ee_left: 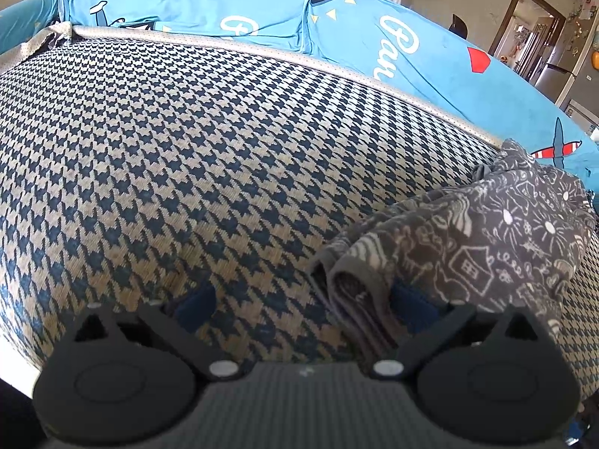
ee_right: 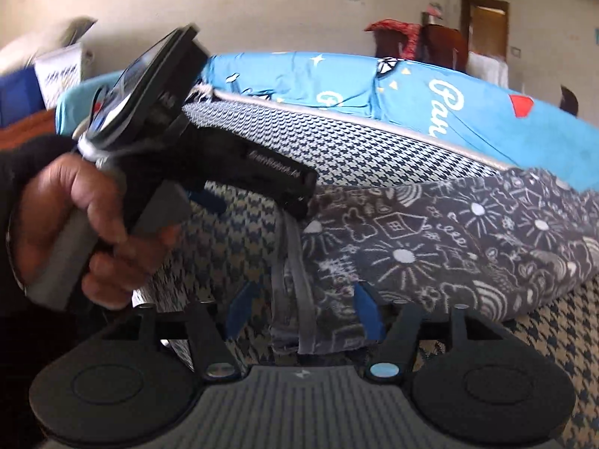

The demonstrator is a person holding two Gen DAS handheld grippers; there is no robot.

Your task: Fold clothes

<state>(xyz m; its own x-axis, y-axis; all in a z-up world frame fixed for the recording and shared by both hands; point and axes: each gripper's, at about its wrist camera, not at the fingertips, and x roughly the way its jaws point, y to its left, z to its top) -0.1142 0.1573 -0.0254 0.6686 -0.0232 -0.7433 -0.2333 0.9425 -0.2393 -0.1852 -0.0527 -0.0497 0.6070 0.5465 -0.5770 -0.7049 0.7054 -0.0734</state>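
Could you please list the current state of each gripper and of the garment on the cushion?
Left gripper: open, edge of garment between its fingers.
Right gripper: open, garment's edge between its fingers.
Grey patterned garment: bunched, not yet folded flat, lying on the houndstooth cushion.

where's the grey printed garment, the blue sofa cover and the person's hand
grey printed garment (ee_right: pixel 430 239): right wrist view, on its printed middle
blue sofa cover (ee_left: pixel 262 11): left wrist view, on the backrest fabric
hand (ee_right: pixel 71 224): right wrist view, on the knuckles around the left gripper's handle
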